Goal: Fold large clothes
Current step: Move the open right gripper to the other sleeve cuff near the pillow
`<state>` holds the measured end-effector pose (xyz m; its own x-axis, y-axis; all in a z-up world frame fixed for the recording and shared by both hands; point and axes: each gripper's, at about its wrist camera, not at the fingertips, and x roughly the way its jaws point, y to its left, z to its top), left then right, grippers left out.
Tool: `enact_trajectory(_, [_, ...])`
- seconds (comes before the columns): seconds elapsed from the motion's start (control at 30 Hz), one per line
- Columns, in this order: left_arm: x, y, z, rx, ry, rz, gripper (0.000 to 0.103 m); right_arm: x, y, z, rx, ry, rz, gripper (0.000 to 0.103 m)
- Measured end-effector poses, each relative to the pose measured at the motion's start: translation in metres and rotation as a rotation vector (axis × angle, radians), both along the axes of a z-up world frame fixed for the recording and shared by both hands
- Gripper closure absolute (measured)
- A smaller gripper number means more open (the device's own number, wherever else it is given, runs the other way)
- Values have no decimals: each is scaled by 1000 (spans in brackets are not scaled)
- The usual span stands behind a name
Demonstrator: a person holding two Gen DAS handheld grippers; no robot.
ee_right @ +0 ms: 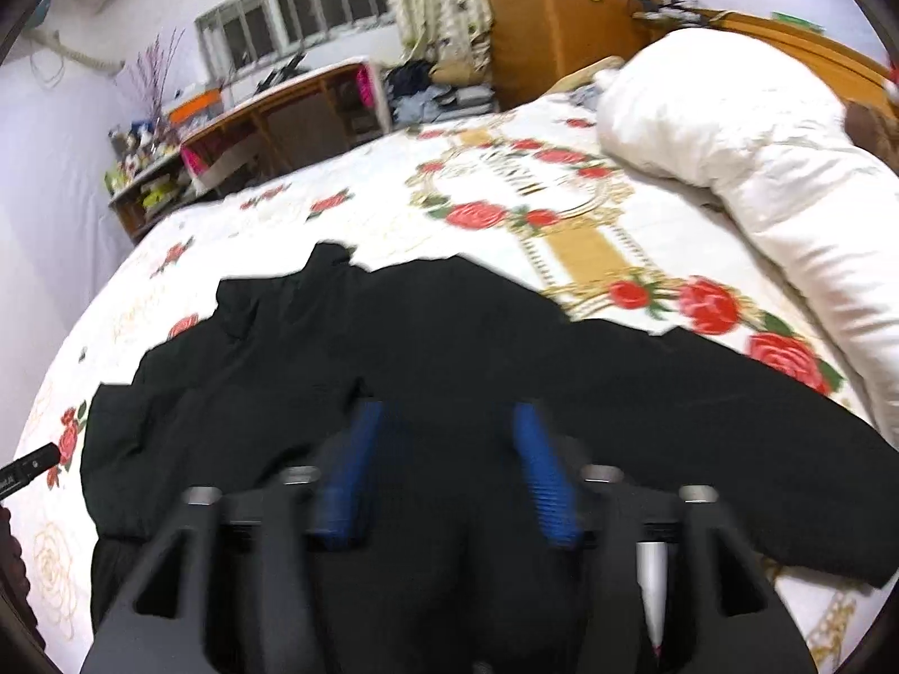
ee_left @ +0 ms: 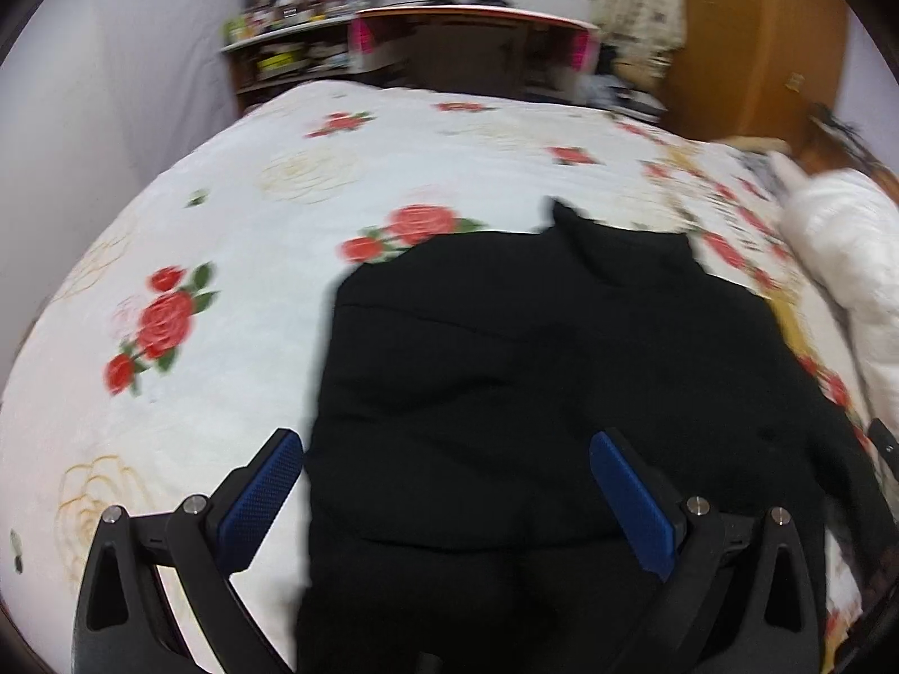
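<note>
A large black garment [ee_left: 534,382] lies spread on a bed with a white rose-print cover [ee_left: 253,213]. My left gripper [ee_left: 444,449] is open, its blue pads wide apart, hovering over the garment's near left edge; the left pad is over the cover, the right pad over the cloth. In the right wrist view the same garment [ee_right: 449,348] stretches across the bed, one sleeve [ee_right: 786,449] running to the right. My right gripper [ee_right: 444,421] is open and empty just above the garment's middle. Its image is motion-blurred.
A rolled white duvet [ee_right: 758,168] lies along the bed's right side by a wooden headboard [ee_right: 814,39]. A wooden desk and shelves with clutter [ee_right: 253,129] stand past the far edge. An orange-brown wardrobe [ee_right: 562,11] stands in the corner. The left tool's tip [ee_right: 28,463] shows at left.
</note>
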<state>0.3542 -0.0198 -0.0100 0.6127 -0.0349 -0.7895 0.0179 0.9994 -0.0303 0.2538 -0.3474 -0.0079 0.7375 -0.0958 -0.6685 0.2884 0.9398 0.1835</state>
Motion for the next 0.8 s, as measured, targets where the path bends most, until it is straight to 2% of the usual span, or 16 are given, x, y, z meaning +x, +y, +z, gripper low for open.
enact_trajectory(0.03, [-4,-11,2,4,-8,-26,0,-9,-7,2,2,-4,-14,32])
enact_trajectory(0.13, [-16,-50,6,22,-31,-124,0,-43,-36,4,-6,-4,-87,32])
enact_trajectory(0.4, [-34,-130,-5,-31,5,-297,0,-131,-127,-3,-2,51,-368,32])
enact_trajectory(0.53, [-40,-160,-6,-60,4,-347,0,-171,-171,-17,27,78,-517,27])
enact_trajectory(0.7, [-44,-186,-7,-84,3,-383,0,-205,-207,-39,38,123,-632,26])
enact_trajectory(0.8, [-45,-200,-10,-110,9,-403,0,-219,-227,-57,106,144,-680,25])
